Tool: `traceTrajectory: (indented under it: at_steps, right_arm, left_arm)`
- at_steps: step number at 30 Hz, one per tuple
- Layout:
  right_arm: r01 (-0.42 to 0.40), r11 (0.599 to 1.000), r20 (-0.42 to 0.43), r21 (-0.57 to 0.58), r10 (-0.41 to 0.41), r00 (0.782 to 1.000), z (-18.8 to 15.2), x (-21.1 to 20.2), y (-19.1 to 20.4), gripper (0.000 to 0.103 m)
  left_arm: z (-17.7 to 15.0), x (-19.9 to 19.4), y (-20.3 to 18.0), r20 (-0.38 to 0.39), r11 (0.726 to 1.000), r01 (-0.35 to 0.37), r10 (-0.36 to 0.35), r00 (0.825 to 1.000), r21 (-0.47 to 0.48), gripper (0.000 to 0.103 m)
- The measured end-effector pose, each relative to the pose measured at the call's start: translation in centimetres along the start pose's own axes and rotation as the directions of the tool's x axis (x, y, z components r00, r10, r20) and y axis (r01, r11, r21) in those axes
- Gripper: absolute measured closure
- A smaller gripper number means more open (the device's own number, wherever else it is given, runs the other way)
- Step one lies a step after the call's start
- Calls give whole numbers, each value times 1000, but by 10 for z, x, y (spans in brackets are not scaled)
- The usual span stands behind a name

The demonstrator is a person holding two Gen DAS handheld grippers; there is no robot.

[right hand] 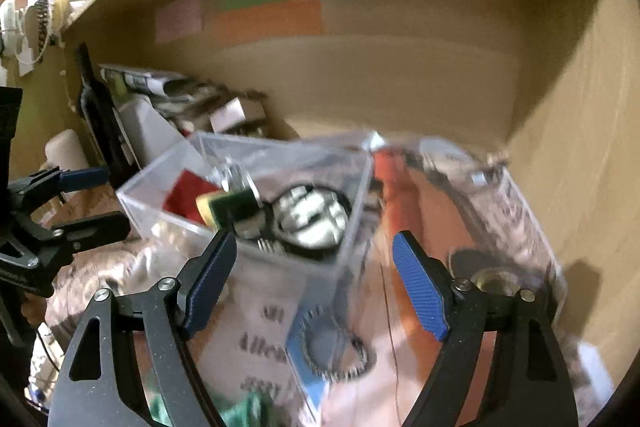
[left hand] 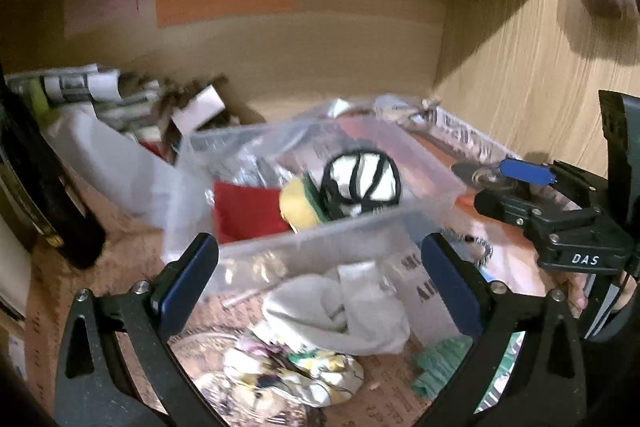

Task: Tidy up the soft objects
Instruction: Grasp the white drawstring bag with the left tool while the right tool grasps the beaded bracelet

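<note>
Left tool (left hand: 320,279): spread wide, empty, above grey sock (left hand: 336,315) on desk (left hand: 120,227). Right tool (right hand: 314,283): spread, empty, before clear bin (right hand: 248,195) holding red cloth (right hand: 186,193).

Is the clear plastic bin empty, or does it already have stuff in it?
Not empty. The clear plastic bin holds a red cloth, a yellow-green sponge and a black-and-white bundle.
</note>
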State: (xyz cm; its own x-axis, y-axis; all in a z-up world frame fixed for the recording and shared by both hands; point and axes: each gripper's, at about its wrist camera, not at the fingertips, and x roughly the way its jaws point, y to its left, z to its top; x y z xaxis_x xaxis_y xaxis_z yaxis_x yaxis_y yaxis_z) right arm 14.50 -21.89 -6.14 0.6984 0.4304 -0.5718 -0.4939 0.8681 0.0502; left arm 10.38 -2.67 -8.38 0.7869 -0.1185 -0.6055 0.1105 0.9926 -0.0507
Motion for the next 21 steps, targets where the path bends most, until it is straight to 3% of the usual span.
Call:
traceTrajectory:
  at_steps: [9, 12, 18, 21]
  right_arm:
    - [4, 1000, -173, -22, -8, 985, -41, 33, -7, 25]
    - [0, 999, -213, -32, -7, 977, -47, 43, -8, 27]
    - [30, 999, -222, -34, -37, 974, -51, 49, -11, 54]
    - [32, 999, -214, -10, -33, 976, -52, 48, -14, 69]
  left_arm:
    - [-29, 39, 5, -132, 994, 79, -88, 987, -69, 0]
    - [-32, 47, 2, -157, 997, 60, -66, 985, -42, 0]
    - [-39, 66, 6, -223, 993, 74, -92, 971, -87, 0]
    - [-41, 65, 7, -209, 993, 77, -96, 973, -95, 12]
